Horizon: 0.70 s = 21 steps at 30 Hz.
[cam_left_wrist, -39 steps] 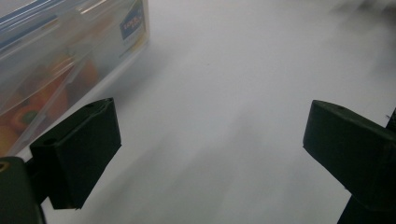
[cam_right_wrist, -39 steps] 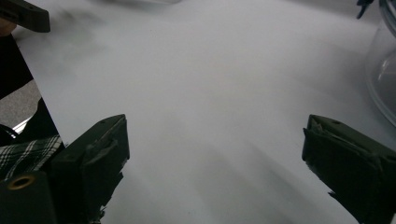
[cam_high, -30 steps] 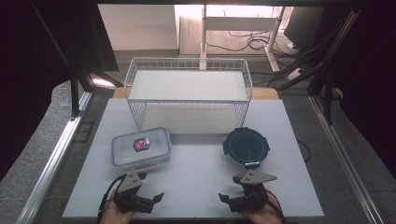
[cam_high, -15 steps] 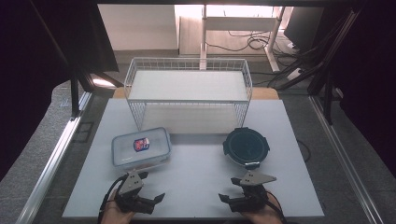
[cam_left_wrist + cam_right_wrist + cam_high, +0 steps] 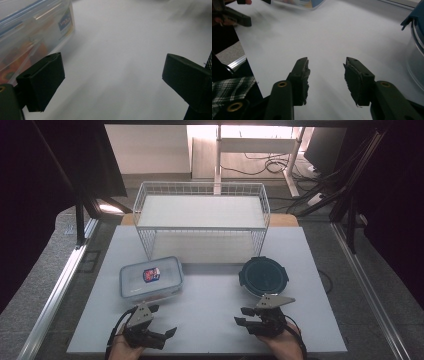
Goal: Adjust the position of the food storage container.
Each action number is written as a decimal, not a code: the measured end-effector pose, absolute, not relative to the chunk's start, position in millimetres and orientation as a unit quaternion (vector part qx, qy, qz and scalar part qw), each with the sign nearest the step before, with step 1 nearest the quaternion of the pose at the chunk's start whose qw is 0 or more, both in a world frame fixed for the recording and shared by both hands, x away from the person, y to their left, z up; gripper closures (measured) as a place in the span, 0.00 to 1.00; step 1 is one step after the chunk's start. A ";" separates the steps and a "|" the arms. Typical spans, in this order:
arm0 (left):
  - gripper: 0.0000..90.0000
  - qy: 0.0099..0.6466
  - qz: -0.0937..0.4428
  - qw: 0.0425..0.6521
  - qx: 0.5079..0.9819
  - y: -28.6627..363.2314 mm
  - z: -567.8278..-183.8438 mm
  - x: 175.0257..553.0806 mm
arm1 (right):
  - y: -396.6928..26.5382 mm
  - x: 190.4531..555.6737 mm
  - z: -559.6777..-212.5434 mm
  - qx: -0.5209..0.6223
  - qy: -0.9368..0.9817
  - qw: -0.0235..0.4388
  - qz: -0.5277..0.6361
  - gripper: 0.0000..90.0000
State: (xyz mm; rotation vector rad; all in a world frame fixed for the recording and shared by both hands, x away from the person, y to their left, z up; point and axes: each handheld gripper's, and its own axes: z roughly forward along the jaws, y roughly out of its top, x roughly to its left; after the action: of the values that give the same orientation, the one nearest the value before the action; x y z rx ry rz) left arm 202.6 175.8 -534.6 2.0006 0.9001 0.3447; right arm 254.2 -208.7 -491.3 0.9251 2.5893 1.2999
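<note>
Altogether, two containers, one wire rack and two grippers sit on one white table. Farthest left on the near edge is the left gripper, held in a hand that comes up from the bottom of the high view. Its jaws stand wide apart with nothing between them, and in the left gripper view bare tabletop shows across the gap. Just beyond it, slightly to its left, lies one rectangular clear container with a blue-rimmed lid and a small red and blue label; the gripper is near it but not touching. In the left gripper view that same box sits at the upper left, with orange contents blurred through its wall.

At the middle, toward the far edge, stands one white wire rack, a shelf on mesh legs with open space beneath it.

To the right, in front of the rack's right leg, is one round container with a dark lid and clip tabs. Just nearer than it is the right gripper, held in the other hand; its jaws are moderately open and hold nothing. In the right gripper view the round container's clear wall shows at the right edge.
</note>
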 end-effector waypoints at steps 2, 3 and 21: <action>0.04 0.363 0.140 0.443 0.808 175.0 -534.8 202.4 | -207.2 258.6 -488.3 0.305 0.853 0.052 0.421 0.74; 0.04 0.363 0.140 0.443 0.808 175.1 -534.8 202.4 | -206.2 260.5 -486.6 0.304 0.855 0.059 0.417 0.78; 0.04 0.366 0.137 0.441 0.808 173.0 -536.2 202.4 | -195.0 296.6 -457.3 0.294 0.863 0.094 0.401 0.99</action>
State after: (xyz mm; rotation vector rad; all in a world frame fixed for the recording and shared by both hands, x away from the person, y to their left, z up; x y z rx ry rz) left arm 202.4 173.0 -536.2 2.0069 0.9084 0.3392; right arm 296.6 -195.0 -457.3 0.8711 2.5583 1.1889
